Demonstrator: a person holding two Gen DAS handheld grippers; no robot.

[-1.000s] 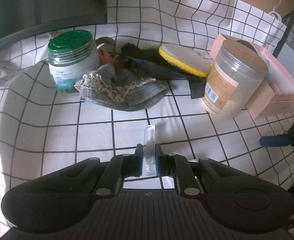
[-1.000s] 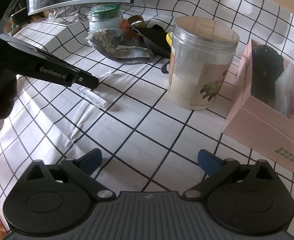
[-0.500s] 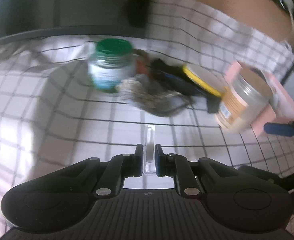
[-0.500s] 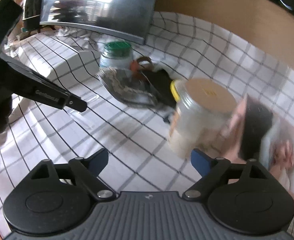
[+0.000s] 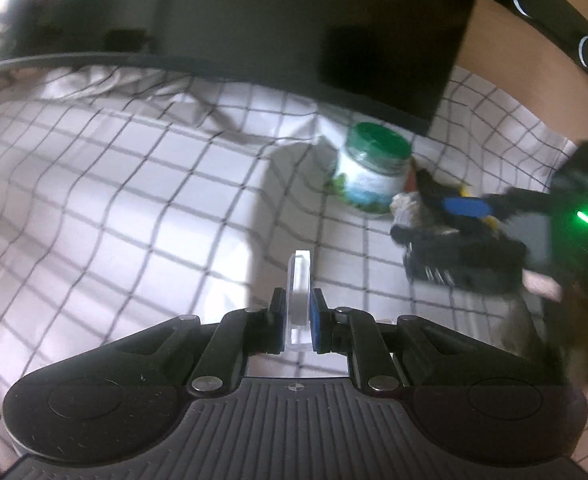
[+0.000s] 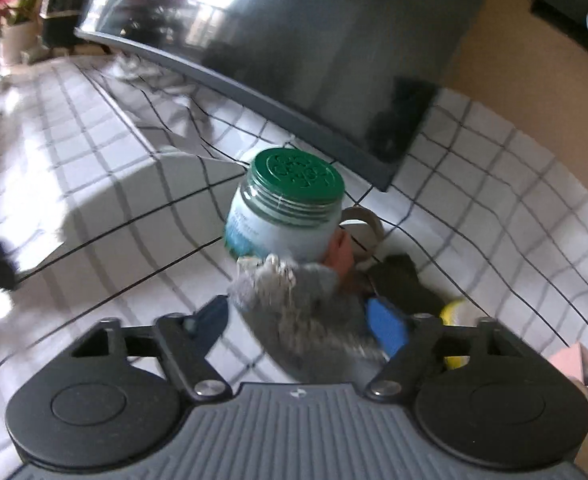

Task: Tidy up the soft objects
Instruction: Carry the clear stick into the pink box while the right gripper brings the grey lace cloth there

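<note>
Here the checked cloth (image 5: pixel 114 208) lies bare left of the green-lidded jar (image 5: pixel 374 176).

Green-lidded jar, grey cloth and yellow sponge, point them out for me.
green-lidded jar (image 6: pixel 296 174), right wrist view, top of its lid
grey cloth (image 6: pixel 310 308), right wrist view, middle of the bunched fabric
yellow sponge (image 6: pixel 452 312), right wrist view, its visible yellow edge

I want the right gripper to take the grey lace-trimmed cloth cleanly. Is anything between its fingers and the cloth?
Nothing visible does. The right gripper has been closing with the grey cloth already between its fingers. The green-lidded jar stands just behind the cloth, not in the way.
</note>
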